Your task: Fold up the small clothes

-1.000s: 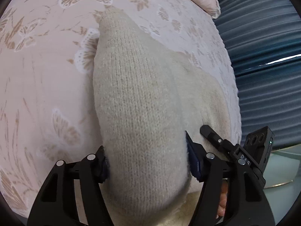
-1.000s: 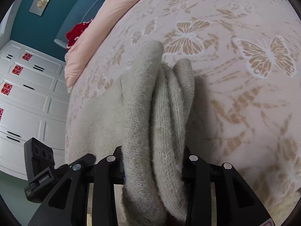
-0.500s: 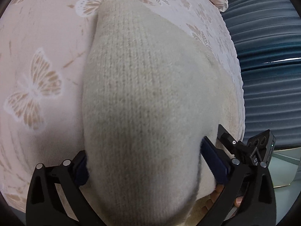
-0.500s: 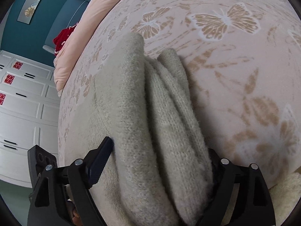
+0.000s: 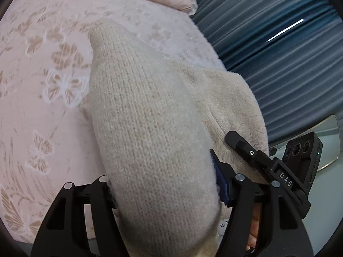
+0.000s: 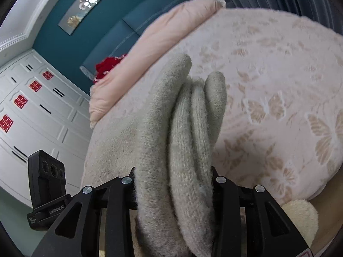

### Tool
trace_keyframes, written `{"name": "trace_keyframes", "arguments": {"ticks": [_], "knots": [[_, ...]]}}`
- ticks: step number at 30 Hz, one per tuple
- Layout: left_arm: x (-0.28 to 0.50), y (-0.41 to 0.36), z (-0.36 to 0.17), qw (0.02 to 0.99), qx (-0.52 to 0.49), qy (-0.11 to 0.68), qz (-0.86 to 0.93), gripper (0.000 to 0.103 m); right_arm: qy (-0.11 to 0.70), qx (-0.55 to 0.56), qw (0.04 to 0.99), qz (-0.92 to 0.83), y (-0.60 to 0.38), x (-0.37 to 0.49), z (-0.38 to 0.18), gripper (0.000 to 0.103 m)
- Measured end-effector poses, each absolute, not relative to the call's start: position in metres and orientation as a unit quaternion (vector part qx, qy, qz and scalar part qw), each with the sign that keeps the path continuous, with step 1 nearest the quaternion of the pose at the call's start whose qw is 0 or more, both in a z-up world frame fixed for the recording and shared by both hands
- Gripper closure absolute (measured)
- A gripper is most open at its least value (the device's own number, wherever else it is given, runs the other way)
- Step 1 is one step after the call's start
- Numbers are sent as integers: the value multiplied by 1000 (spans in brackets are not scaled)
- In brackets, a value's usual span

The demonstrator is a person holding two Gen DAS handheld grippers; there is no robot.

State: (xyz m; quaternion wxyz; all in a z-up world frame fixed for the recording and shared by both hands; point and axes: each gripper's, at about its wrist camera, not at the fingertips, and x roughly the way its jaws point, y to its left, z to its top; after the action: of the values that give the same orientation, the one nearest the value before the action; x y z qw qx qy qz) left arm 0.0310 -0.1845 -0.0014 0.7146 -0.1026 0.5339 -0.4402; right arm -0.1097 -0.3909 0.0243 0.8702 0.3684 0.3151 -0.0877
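Observation:
A cream knitted sweater [image 5: 148, 115] lies on the pink butterfly bedspread [image 5: 42, 90]. My left gripper [image 5: 163, 184] is shut on a thick fold of the sweater, which bulges up between the jaws. My right gripper [image 6: 173, 184] is shut on the sweater [image 6: 184, 128] too, pinching several bunched layers that stand in ridges. The right gripper's tip [image 5: 246, 147] shows in the left wrist view, resting on the sweater's far side. The left gripper's camera housing [image 6: 47, 184] shows at lower left in the right wrist view.
A pink pillow [image 6: 163, 30] lies at the bed's head, with something red [image 6: 107, 66] beside it. White cabinets [image 6: 32, 107] stand to the left. Blue pleated curtains [image 5: 278, 42] hang past the bed's edge. A cream fluffy item [image 6: 300, 214] lies at the lower right.
Both grippers opened wide half a second ago and have shut again on the sweater. Both have pulled back and lifted, so more of the bed and room shows.

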Motion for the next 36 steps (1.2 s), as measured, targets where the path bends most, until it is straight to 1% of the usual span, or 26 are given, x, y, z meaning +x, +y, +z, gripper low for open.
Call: {"name": "trace_keyframes", "arguments": {"ticks": [5,11,16,21,25,29,33,34,36], "knots": [[0,-182,100,744,-94,424,-508,39,204,315,923,-84,-376,-154,124,66],[-42,-134,207,782,-79,270,-556,38,77,245,965,-52,-333,-189,222,64],[-63,-78,268,811,-78,159,-558,36,-1,192,981,-2,-296,-197,272,64],[-72,-27,301,846,-70,78,-522,33,-54,160,984,58,-258,-182,300,63],[-67,9,319,864,-71,43,-496,33,-80,163,977,109,-235,-168,316,64],[-59,45,332,874,-75,35,-479,33,-89,168,971,148,-208,-157,326,63],[-40,68,326,885,-70,54,-458,29,-59,187,966,166,-196,-124,314,62],[-30,73,318,888,-73,67,-450,26,-47,193,966,163,-194,-113,307,60],[-4,77,289,892,-80,110,-432,24,-4,219,962,162,-192,-79,277,55]]}}
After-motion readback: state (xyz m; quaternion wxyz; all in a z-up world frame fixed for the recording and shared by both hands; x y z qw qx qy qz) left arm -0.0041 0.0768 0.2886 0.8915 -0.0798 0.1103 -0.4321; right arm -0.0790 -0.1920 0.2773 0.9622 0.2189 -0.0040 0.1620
